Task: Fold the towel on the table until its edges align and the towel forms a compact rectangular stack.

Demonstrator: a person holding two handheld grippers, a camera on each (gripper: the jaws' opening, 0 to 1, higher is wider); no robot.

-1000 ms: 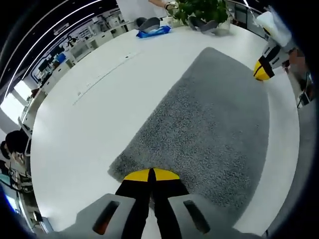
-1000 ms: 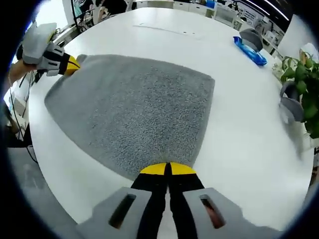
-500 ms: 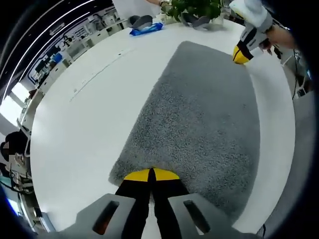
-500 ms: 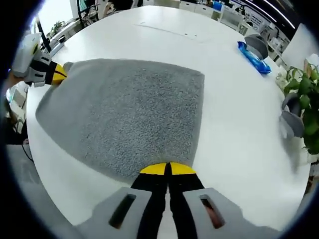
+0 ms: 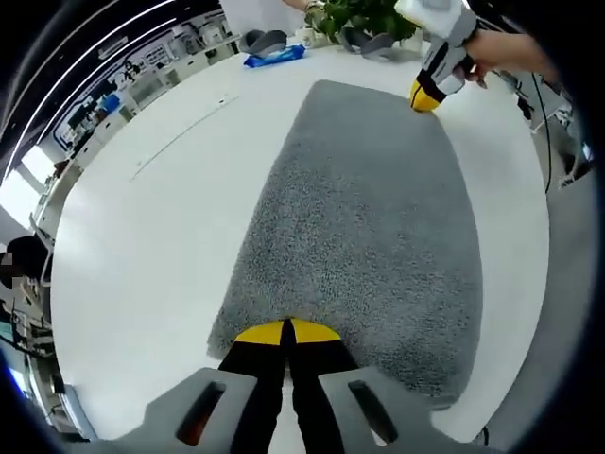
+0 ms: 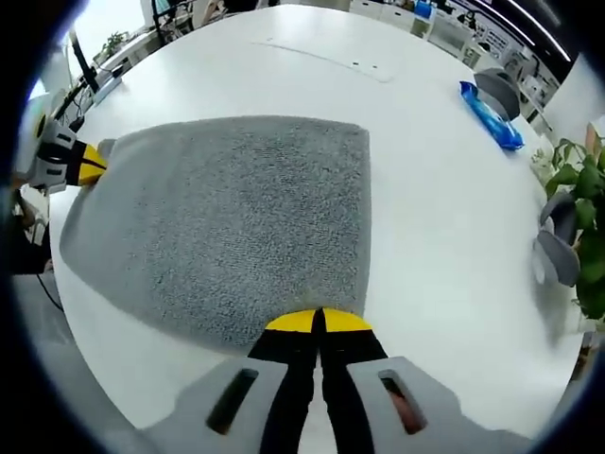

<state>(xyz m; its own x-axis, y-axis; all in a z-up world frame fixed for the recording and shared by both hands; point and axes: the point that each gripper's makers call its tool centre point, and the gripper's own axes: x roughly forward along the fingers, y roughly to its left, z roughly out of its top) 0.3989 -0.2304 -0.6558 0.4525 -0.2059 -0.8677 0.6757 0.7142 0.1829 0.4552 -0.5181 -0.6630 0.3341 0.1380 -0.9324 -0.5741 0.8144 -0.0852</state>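
A broad white table (image 5: pixel 161 236) carries the grey towel (image 5: pixel 369 227), spread flat near its edge; office desks stand far behind. The left gripper (image 5: pixel 286 331) is clenched on the towel's near corner, the right gripper (image 6: pixel 317 322) clenched on another corner. At the table's far side sit a potted plant (image 5: pixel 364 17) and a blue packet (image 6: pixel 490 115).

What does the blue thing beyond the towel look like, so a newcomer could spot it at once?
Start at the white table and look past the grey towel toward the far edge, near the potted plant. There lies the blue item, long, narrow and flat. It is the table's one bright blue thing, beside a grey rounded object.
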